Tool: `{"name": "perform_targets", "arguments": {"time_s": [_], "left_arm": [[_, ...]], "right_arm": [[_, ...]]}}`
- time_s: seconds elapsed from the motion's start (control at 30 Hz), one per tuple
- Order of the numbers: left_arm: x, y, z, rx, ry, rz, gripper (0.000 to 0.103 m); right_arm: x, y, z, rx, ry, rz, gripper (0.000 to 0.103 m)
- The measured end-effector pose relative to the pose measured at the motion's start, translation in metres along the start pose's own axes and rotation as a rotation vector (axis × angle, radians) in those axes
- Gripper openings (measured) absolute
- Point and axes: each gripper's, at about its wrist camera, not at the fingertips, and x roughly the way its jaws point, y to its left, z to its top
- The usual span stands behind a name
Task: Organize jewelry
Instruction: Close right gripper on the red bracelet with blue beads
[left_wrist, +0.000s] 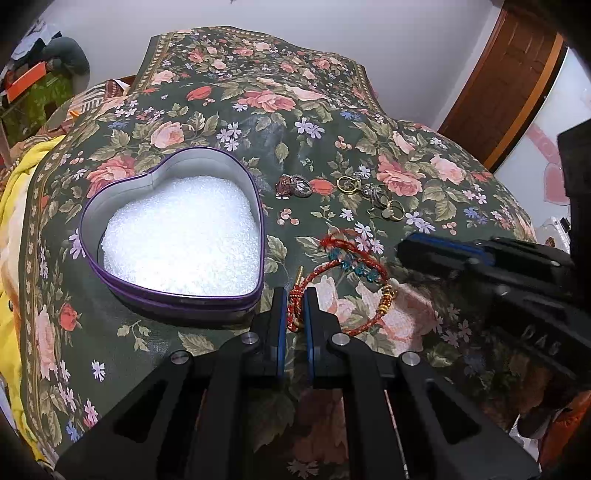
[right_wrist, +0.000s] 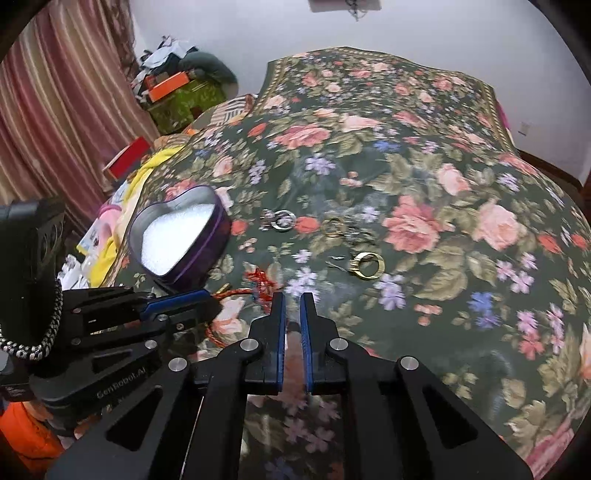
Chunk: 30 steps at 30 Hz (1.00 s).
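A red braided bracelet (left_wrist: 343, 264) with teal and gold beads lies on the floral bedcover (left_wrist: 258, 92). My left gripper (left_wrist: 296, 295) is shut on its left loop, right beside the purple heart-shaped tin (left_wrist: 171, 291), which is lined with white foam. Several gold and silver rings (left_wrist: 347, 183) lie beyond the bracelet. In the right wrist view my right gripper (right_wrist: 292, 299) is shut with only cloth showing in the narrow slit between its pads. The bracelet's red knot (right_wrist: 262, 277) sits just left of its tips. The left gripper (right_wrist: 212, 297) and the tin (right_wrist: 207, 254) are at the left.
A gold ring (right_wrist: 365, 264) and a silver ring (right_wrist: 282, 220) lie ahead of the right gripper. Yellow cloth (left_wrist: 22, 192) hangs off the bed's left edge. Boxes and clutter (right_wrist: 177, 92) stand by a striped curtain (right_wrist: 55, 110). A wooden door (left_wrist: 509, 74) is at the right.
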Motion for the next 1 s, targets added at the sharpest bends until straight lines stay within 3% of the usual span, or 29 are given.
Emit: {"name": "perform_targets", "arguments": {"time_s": [0.23, 0.37, 0.4, 0.53, 0.6, 0.73, 0.87, 1.0], "left_arm": [[-0.003, -0.001, 0.001, 0.006, 0.016, 0.007, 0.008], [-0.009, 0.002, -0.002, 0.007, 0.016, 0.017, 0.01], [-0.011, 0.003, -0.003, 0.008, 0.015, 0.018, 0.014], [-0.016, 0.003, -0.004, 0.024, 0.011, 0.017, 0.032], [-0.018, 0.003, -0.006, 0.04, 0.004, 0.058, 0.032], [-0.018, 0.009, -0.006, 0.031, 0.003, 0.038, 0.032], [-0.018, 0.011, -0.004, 0.034, -0.001, 0.041, 0.032], [-0.017, 0.012, -0.003, 0.029, -0.002, 0.041, 0.032]], "right_arm": [[-0.003, -0.002, 0.002, 0.01, 0.034, 0.031, 0.008], [0.001, 0.01, 0.002, -0.018, 0.044, 0.053, 0.035], [0.005, 0.014, 0.002, -0.036, 0.046, 0.048, 0.036], [0.016, 0.027, 0.001, -0.088, 0.069, 0.046, 0.036], [0.02, 0.028, 0.002, -0.096, 0.069, 0.048, 0.036], [0.027, 0.024, 0.003, -0.085, 0.086, 0.052, 0.036], [0.033, 0.028, 0.001, -0.125, 0.085, 0.02, 0.011], [0.029, 0.024, 0.002, -0.101, 0.059, 0.026, 0.01]]}}
